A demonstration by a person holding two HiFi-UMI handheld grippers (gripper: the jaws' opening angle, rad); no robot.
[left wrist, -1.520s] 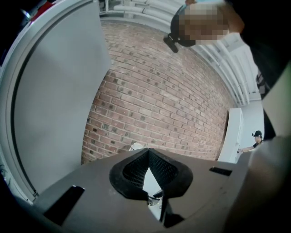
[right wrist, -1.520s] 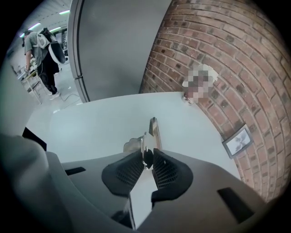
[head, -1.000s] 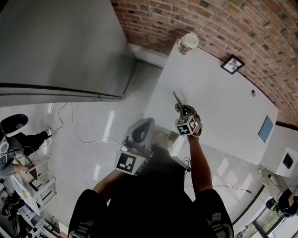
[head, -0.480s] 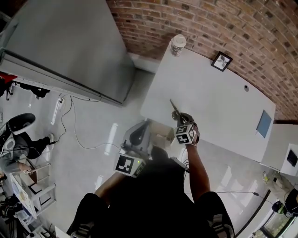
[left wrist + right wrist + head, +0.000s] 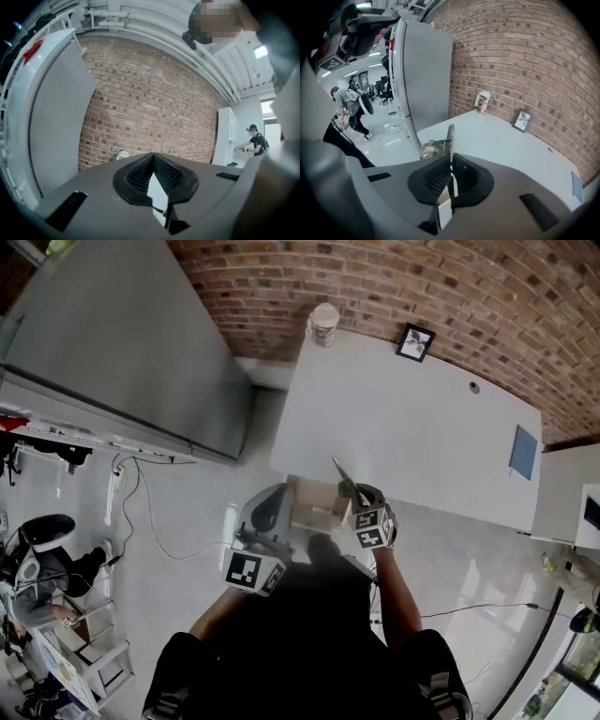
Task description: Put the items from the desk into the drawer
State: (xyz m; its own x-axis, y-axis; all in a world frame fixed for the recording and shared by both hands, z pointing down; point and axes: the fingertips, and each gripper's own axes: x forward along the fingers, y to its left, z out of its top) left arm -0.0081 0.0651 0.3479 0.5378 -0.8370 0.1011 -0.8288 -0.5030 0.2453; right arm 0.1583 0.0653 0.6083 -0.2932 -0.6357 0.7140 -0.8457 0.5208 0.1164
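Our right gripper (image 5: 352, 491) tilts down over the open drawer (image 5: 312, 509) at the edge of the table (image 5: 422, 418). Its fingers squeeze a thin, flat, shiny metal thing (image 5: 450, 135) that pokes out past them. Our left gripper (image 5: 153, 158) points level, fingers together and holding nothing. The table is smooth and white, beside a red brick wall (image 5: 487, 287) and a shiny pale floor (image 5: 187, 512).

The white desk (image 5: 422, 418) carries a lidded cup (image 5: 324, 324), a small picture frame (image 5: 415, 341) and a flat blue rectangle (image 5: 523, 451).
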